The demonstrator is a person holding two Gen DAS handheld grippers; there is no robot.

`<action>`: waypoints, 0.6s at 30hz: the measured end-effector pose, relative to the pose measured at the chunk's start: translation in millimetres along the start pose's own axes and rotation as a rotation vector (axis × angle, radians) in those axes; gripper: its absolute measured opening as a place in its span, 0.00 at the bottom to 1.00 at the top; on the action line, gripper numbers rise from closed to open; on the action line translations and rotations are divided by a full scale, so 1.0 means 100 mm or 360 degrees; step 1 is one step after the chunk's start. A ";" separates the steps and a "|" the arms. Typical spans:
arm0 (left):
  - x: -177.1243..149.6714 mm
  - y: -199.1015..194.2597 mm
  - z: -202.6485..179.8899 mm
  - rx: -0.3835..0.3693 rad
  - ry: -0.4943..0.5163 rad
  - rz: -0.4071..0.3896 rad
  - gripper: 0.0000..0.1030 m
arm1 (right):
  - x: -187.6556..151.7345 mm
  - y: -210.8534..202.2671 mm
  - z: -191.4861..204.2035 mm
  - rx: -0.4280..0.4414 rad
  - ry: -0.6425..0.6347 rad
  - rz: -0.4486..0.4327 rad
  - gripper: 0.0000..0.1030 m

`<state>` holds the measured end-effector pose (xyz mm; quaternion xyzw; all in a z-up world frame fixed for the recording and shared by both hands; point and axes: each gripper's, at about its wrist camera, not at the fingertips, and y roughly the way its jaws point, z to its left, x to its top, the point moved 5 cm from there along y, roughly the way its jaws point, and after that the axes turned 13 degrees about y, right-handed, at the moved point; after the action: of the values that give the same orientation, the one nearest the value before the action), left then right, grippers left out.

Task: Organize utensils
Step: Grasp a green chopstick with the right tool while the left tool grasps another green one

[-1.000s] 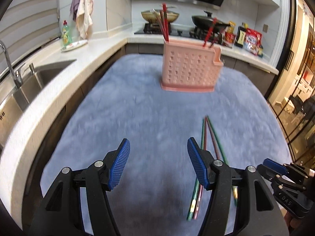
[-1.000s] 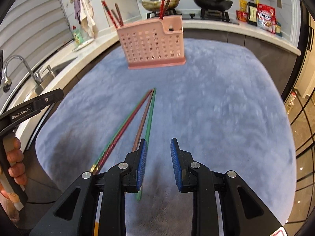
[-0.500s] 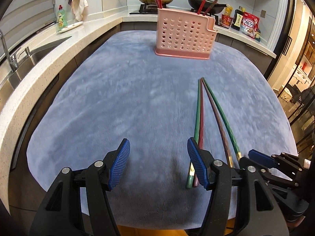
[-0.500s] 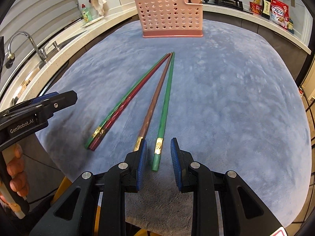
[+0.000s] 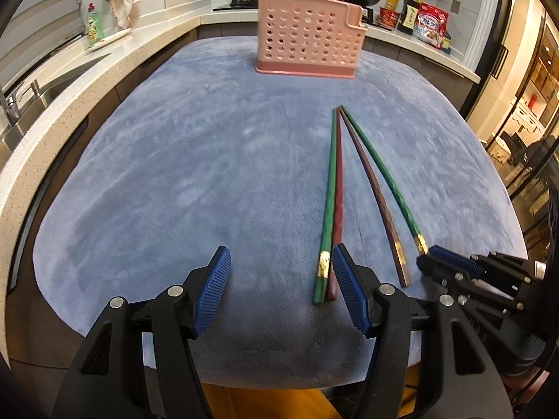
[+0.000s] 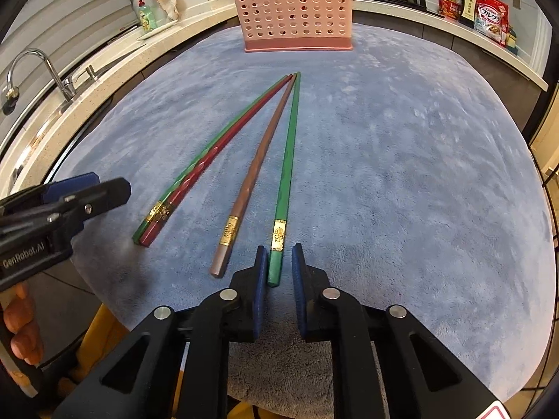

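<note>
— Kitchen counters ran round the back, and the blue cloth surface (image 6: 401, 160) carried everything, yes? Where did the chopsticks lie?

— Four of them lay on the cloth, their thin tips meeting far away toward the pink holder (image 6: 297, 10) and their thick ends spread toward the person. The long axis of each ran from the tongs to the holder, almost in line with the fingers.

— Which one was nearest to the right tongs (image 6: 279, 272)?

— The single green chopstick (image 6: 288, 160). Its thick end sat between the two blue pads, and the jaws were closing on it, with a little gap visible on each side. It seemed the pads did not press it yet.

— And the brown chopstick (image 6: 258, 160)?

— Just beside, on the left of those tongs, outside the jaws.

— What about the left tongs (image 5: 279, 289)?

— They stood apart, wide. The green and red pair (image 5: 332, 202) lay touching each other, and the thick ends were close to the inner side of the right pad, not centred.

— So the pick should be easy?

— Probably for the right hand. The left one likely needed a small shift toward its pair first.
</note>
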<state>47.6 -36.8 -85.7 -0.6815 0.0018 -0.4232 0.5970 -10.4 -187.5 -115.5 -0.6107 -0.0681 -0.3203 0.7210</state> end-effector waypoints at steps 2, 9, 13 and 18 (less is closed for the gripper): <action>-0.02 0.02 -0.02 -0.0006 0.0007 0.0014 0.56 | 0.00 0.00 -0.02 0.0006 0.0013 0.0002 0.08; -0.09 0.13 -0.04 -0.0012 0.0001 0.0067 0.56 | 0.00 0.00 -0.02 0.0013 0.0018 0.0002 0.08; -0.14 0.19 -0.03 -0.0005 -0.0007 0.0098 0.55 | 0.00 0.00 -0.02 0.0014 0.0018 0.0002 0.08; -0.14 0.22 -0.02 0.0010 -0.0017 0.0096 0.56 | -0.01 0.00 -0.01 0.0013 0.0018 0.0001 0.08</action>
<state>48.7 -37.6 -111.5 -0.6815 0.0179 -0.4012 0.6118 -11.2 -188.6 -116.4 -0.6060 -0.0650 -0.3232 0.7239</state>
